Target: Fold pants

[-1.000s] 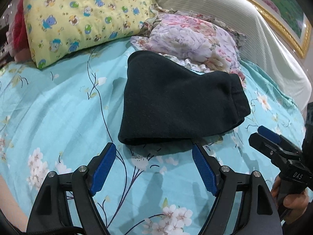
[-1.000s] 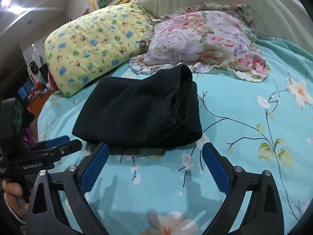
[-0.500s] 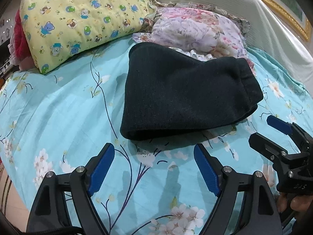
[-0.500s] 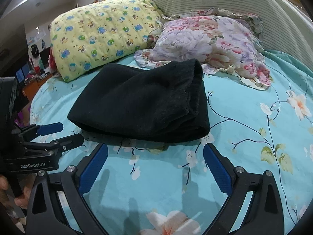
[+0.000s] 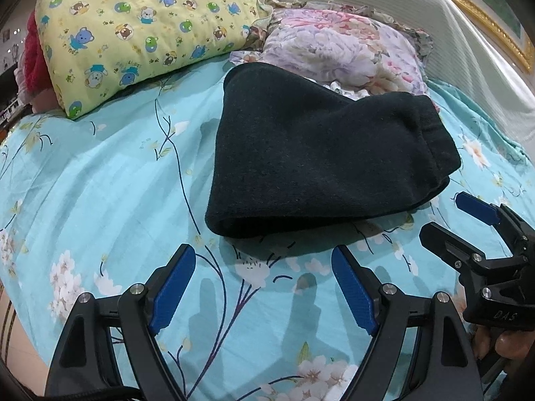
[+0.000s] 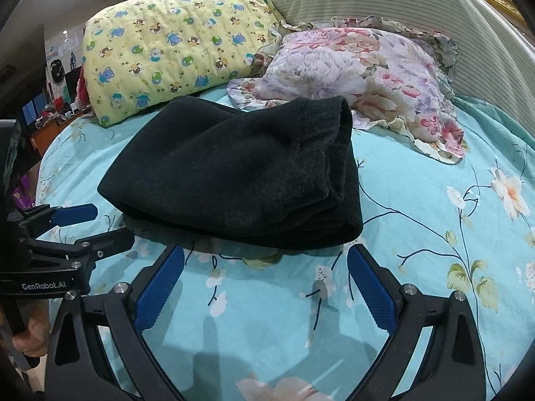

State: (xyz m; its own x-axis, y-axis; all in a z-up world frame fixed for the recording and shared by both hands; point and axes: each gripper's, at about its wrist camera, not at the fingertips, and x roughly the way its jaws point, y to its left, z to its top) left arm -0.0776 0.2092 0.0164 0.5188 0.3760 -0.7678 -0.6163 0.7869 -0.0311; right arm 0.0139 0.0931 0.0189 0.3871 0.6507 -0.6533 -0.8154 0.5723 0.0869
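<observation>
Gaping empty beside pants (image 5: 321,160): grippers (image 5: 264,280).

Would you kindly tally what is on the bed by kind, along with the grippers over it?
Pants: 1, the folded black pants
Pillows: 2, the yellow cartoon pillow and the floral pillow
Grippers: 2, the left gripper and the right gripper, both open and empty
Total: 5

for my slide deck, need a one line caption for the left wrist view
Open left gripper hovers before folded black pants on a floral bedsheet, right gripper alongside.
</observation>
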